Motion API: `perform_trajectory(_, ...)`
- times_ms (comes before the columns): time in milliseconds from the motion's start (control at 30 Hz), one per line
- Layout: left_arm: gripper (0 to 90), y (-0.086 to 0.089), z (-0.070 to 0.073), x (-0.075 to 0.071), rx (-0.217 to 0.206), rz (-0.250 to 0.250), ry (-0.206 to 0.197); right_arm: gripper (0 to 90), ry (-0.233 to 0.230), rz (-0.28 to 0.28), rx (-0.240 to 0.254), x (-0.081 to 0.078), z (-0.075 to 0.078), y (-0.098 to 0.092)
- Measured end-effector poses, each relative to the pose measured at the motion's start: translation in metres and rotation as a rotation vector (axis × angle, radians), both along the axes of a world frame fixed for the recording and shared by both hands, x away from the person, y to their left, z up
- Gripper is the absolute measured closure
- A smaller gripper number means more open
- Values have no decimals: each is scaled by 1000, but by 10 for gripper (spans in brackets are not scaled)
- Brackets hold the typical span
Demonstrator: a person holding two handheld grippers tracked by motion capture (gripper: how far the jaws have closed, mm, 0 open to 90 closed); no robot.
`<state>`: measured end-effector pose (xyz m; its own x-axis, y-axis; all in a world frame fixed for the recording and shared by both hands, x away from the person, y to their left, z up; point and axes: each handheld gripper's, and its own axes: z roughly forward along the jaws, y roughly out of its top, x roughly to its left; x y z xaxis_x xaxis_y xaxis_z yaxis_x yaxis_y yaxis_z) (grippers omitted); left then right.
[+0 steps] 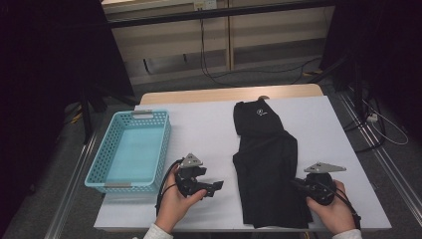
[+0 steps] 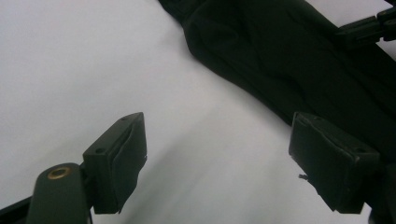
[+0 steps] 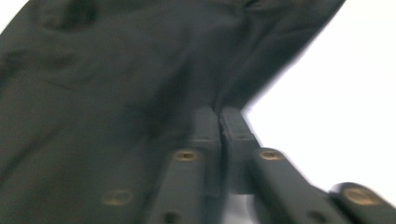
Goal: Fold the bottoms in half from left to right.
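Black jaws first: our right gripper [image 1: 301,185] sits at the near right of the table, its jaws pressed together on the edge of the black garment [image 1: 268,164]. In the right gripper view the two pads meet with a thin fold of the dark cloth [image 3: 116,84] pinched between them, right where the fabric edge meets the white cover. That view is blurred, so we can't read the fold any finer. Our right hand [image 1: 332,209] holds the tool from the near edge.

Our left gripper [image 1: 215,187] is at the near middle, just left of the garment, jaws spread wide and holding nothing. In the left gripper view its pads [image 2: 119,161] stand well apart over bare white surface, the garment [image 2: 299,60] lying beyond them and apart from them. Our left hand [image 1: 173,201] grips it.

Garment lies flat lengthwise on the white table cover [image 1: 209,129], right of centre, running from the near edge toward the far edge, a small white logo at its far end.

Light blue perforated basket [image 1: 102,172] stands at the left side of the table, well apart from the garment.
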<state>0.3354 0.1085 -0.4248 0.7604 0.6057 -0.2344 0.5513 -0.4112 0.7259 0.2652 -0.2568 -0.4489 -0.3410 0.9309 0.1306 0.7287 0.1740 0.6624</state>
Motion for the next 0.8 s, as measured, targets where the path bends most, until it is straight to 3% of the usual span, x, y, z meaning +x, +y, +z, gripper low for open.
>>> perform_trajectory(67, 192, 0, 0, 0, -5, 1, 2, 880, 1, -5, -9, 1, 1, 1)
perform_trajectory(233, 193, 0, 1, -1, -16, 4, 6, 885, -2, 16, 26, 2, 0, -4)
perform_trajectory(300, 192, 1, 1, 0, -16, 1, 9, 886, 9, 17, 60, 3, 0, -10)
perform_trajectory(433, 192, 2, 1, 1, -20, 1, 11, 887, 16, 9, 77, 2, 4, -23)
perform_trajectory(633, 191, 3, 2, 0, -26, 6, 8, 887, 9, -16, 74, 1, 9, -46)
perform_trajectory(800, 191, 6, 1, 2, -20, 14, 8, 886, 3, -57, 35, -1, 10, -65)
